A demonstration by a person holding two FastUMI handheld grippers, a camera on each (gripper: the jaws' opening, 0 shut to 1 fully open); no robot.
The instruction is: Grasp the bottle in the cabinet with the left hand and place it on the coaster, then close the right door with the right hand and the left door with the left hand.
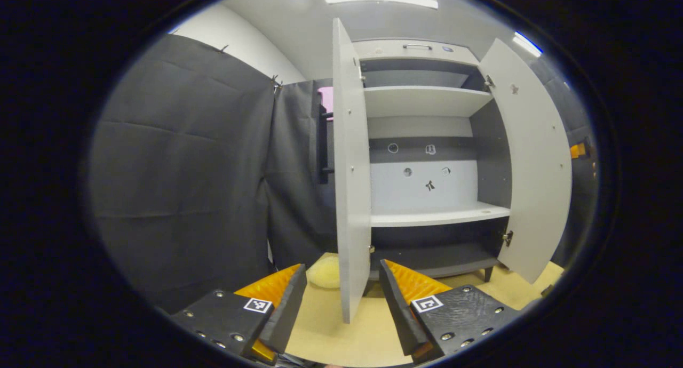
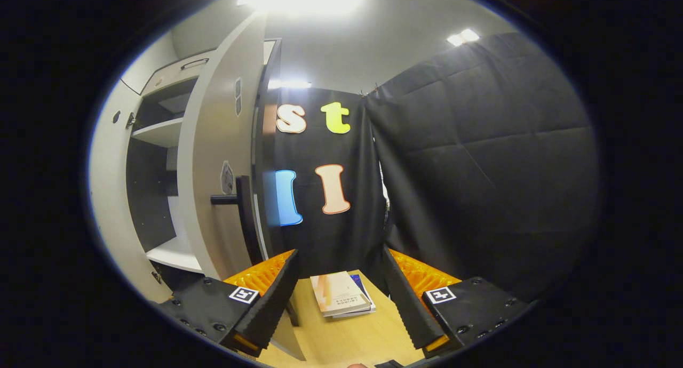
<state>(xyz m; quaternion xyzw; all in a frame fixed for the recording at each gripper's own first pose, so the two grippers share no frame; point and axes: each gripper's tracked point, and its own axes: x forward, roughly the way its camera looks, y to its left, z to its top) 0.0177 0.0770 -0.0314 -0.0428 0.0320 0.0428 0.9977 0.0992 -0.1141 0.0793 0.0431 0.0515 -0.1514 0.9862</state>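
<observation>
Left gripper view: we face the tall grey two-door cabinet [image 1: 427, 160] ahead — both doors open; its left door [image 1: 349, 170] hangs edge-on above our left gripper [image 1: 341, 288], whose fingers gape, empty. A pale round coaster [image 1: 324, 272] lies just beyond. Our right gripper [image 2: 339, 282] gapes too — the right door [image 2: 216, 160] stands ahead-left of it, stacked books [image 2: 341, 293] between its fingers.

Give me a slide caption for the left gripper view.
Open left gripper faces the cabinet, both doors open, shelves bare.
</observation>
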